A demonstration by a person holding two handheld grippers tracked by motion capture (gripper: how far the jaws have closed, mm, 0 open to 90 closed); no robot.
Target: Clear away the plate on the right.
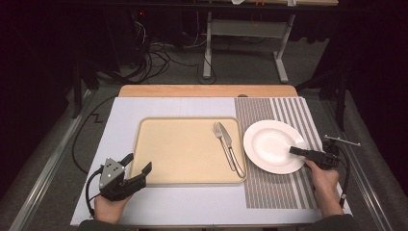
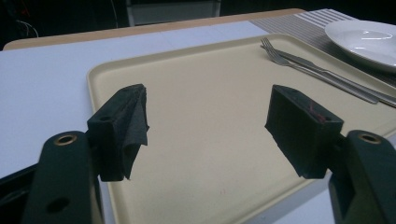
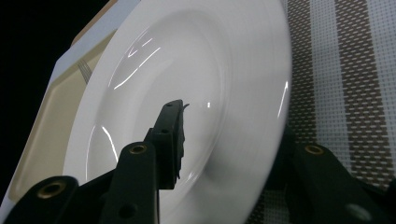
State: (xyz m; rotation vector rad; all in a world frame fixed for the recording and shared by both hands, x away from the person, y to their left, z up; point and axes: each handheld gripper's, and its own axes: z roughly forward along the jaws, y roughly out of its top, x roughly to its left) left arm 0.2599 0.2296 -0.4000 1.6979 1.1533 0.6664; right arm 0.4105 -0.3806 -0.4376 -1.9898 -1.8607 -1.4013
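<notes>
So the setup: a surface (image 1: 168, 204) covered in pale sheeting, with a beige tray (image 1: 183, 159) in the middle and a brown-striped placemat (image 1: 274, 192) to its right. A fork (image 1: 222, 139) and knife (image 1: 230, 144) lie side by side on the tray's right edge, touching or nearly so, handles pointing toward the person.

The white plate (image 1: 269, 139) sits on the placemat just beside the tray. The right tongs (image 1: 299, 151) are clamped on the plate's near-right rim. In the right gripper view one jaw lies on top of the plate (image 3: 224, 70), over the inner slope, and the other goes under the rim, so it's pinched between them. Whether the plate is lifted off the mat at all, I can't tell.

The left tongs (image 1: 137, 166) are down at the tray's near-left corner, held by the left hand (image 1: 110, 207), jaws spread wide with nothing between them. In the left gripper view they (image 2: 208, 126) hover over the bare tray (image 2: 205, 93), fork (image 2: 280, 56) and knife (image 2: 336, 74) off at the far right.
</notes>
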